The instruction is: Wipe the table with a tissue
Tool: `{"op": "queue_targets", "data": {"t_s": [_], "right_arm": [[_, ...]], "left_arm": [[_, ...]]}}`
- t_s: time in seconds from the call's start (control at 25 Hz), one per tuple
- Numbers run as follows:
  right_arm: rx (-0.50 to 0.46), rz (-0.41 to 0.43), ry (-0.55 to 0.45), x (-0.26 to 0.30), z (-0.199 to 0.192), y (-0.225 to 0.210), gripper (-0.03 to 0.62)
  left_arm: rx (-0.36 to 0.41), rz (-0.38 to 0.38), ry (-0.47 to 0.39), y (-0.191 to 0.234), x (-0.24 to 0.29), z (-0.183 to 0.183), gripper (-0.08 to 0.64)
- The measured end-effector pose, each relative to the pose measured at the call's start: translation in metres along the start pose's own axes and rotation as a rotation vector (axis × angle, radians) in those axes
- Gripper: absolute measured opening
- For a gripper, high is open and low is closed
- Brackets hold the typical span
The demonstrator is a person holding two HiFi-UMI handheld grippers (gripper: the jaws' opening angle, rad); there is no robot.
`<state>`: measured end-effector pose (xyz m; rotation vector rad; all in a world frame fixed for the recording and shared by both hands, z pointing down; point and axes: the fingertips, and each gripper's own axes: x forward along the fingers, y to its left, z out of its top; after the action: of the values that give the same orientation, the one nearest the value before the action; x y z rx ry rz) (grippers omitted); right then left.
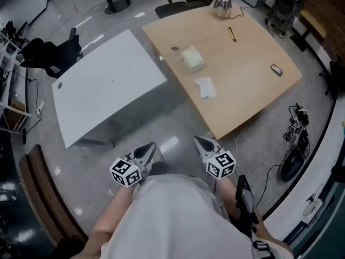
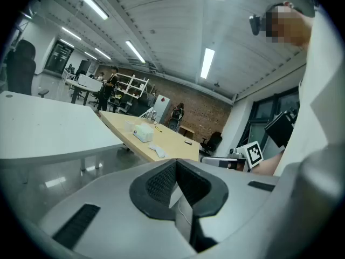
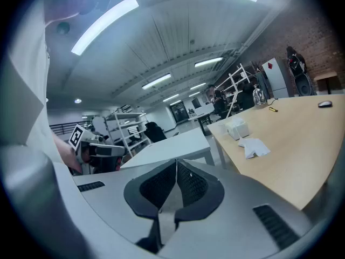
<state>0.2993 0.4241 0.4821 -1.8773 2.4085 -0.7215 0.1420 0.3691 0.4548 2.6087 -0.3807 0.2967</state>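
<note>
While tissue (image 1: 205, 87) lies on wooden table (image 1: 250, 63), left tongs (image 1: 147, 149) and right tongs (image 1: 201, 141) fully closed, empty.

I can read no words, numbers or brand names anywhere here. The only signs are black-and-white square patterns on the left gripper's marker cube (image 1: 125, 172) and the right gripper's marker cube (image 1: 221, 164), and they carry no letters.
</note>
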Motion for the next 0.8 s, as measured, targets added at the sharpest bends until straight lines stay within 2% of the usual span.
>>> {"op": "queue_targets", "data": {"t_s": [0.2, 0.4, 0.6, 0.8], "right_arm": [[-0.015, -0.022, 0.034, 0.035, 0.004, -0.011, 0.017], [-0.014, -0.091, 0.081, 0.066, 0.012, -0.029, 0.017], [-0.015, -0.179, 0.088, 0.1, 0.037, -0.041, 0.017], [-0.056, -0.226, 0.099, 0.144, 0.055, -0.043, 0.017]], "left_arm": [[-0.019, -0.02, 0.005, 0.033, 0.017, 0.008, 0.006], [-0.005, -0.063, 0.028, 0.067, 0.036, 0.021, 0.006], [0.005, -0.101, 0.019, 0.105, 0.046, 0.052, 0.006], [0.02, -0.105, 0.01, 0.147, 0.039, 0.079, 0.006]]}}
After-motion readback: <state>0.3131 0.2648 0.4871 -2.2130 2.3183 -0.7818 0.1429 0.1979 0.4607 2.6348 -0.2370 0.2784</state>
